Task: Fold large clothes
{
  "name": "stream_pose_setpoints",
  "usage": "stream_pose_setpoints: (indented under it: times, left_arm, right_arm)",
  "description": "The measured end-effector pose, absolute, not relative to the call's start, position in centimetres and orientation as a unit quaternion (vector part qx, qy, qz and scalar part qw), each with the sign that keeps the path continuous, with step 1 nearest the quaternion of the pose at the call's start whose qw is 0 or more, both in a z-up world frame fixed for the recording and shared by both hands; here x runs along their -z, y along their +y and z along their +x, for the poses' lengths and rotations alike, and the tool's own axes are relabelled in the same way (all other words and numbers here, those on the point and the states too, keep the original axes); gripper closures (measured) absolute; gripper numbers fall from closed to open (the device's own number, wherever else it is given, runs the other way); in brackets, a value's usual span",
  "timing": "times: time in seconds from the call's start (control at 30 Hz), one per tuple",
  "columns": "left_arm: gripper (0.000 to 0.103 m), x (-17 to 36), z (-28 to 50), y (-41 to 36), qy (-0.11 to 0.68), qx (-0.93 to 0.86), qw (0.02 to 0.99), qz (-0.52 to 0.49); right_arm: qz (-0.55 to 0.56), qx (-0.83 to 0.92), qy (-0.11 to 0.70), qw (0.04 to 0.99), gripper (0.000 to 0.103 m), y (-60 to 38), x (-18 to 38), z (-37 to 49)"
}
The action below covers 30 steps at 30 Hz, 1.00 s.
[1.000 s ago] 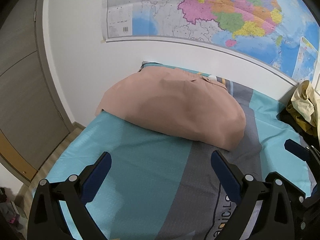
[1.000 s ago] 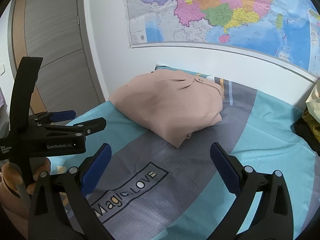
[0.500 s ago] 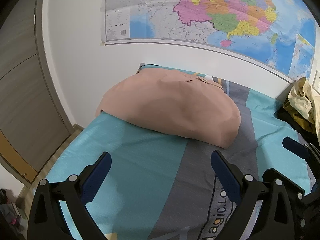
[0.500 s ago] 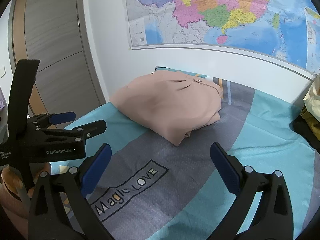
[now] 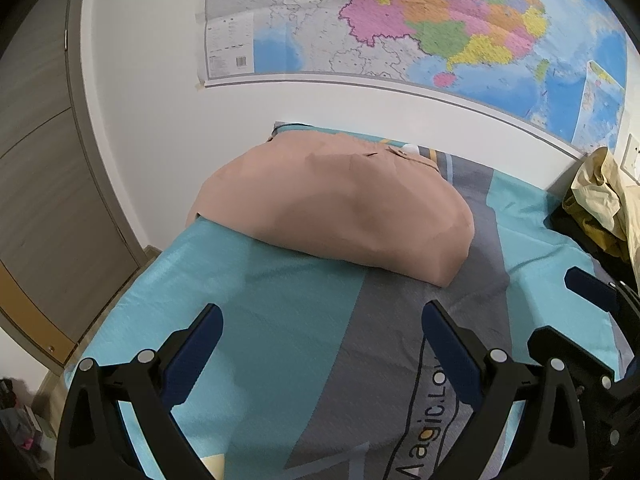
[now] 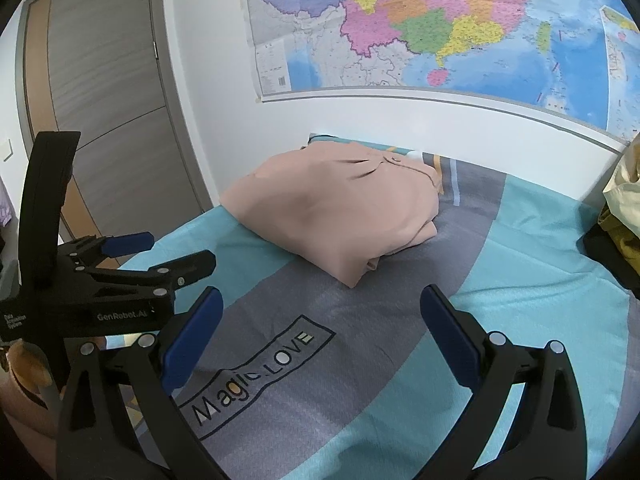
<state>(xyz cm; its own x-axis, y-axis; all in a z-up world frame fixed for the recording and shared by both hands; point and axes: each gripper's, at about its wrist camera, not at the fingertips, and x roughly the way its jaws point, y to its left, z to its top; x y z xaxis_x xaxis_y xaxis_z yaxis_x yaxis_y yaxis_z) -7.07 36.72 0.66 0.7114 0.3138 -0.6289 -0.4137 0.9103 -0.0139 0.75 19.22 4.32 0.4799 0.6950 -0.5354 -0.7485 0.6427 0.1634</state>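
The folded pink garment (image 5: pixel 336 216) lies at the far end of the bed (image 5: pixel 280 320), near the wall under the map (image 5: pixel 440 20), likely set aside as finished. Both the left claw (image 5: pixel 322 340) and right claw (image 6: pixel 322 320) hang spread and empty, well short of it. Only the right wrist view shows the stacked layer edges; the left shows a smooth fold.

The supporting surface is a bed (image 5: pixel 280 320), covered by a sheet in teal and grey bands on which "Magic.LOVE" (image 6: pixel 256 372) is printed. A folded pink garment (image 5: pixel 340 212) is laid flat on the sheet toward the wall. A crumpled yellow garment (image 5: pixel 596 196) is piled at the far right edge.
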Motion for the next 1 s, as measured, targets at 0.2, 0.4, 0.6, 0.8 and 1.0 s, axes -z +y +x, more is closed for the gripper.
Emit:
stream_pose_setpoints:
  times: [0.2, 0.4, 0.6, 0.8, 1.0]
  left_arm:
    - [0.007, -0.58, -7.11, 36.64, 0.325, -0.197, 0.922, -0.077]
    - [0.007, -0.56, -7.21, 36.53, 0.325, -0.197, 0.922, -0.075]
    - [0.007, -0.55, -7.23, 36.59, 0.325, -0.197, 0.922, -0.074]
    - [0.007, -0.46, -7.19, 36.62, 0.327, -0.196, 0.922, -0.073]
    - [0.007, -0.41, -7.12, 36.59, 0.328, -0.196, 0.921, -0.072]
  right_arm:
    - [-0.044, -0.421, 0.292, 0.858, 0.006, 19.10, -4.31, 0.76]
    - [-0.044, -0.421, 0.294, 0.857, 0.006, 19.09, -4.27, 0.68]
    - [-0.042, -0.419, 0.294, 0.858, 0.006, 19.05, -4.28, 0.50]
    - [-0.043, -0.421, 0.297, 0.856, 0.006, 19.11, -4.18, 0.54]
    - [-0.042, -0.422, 0.298, 0.855, 0.006, 19.14, -4.14, 0.53]
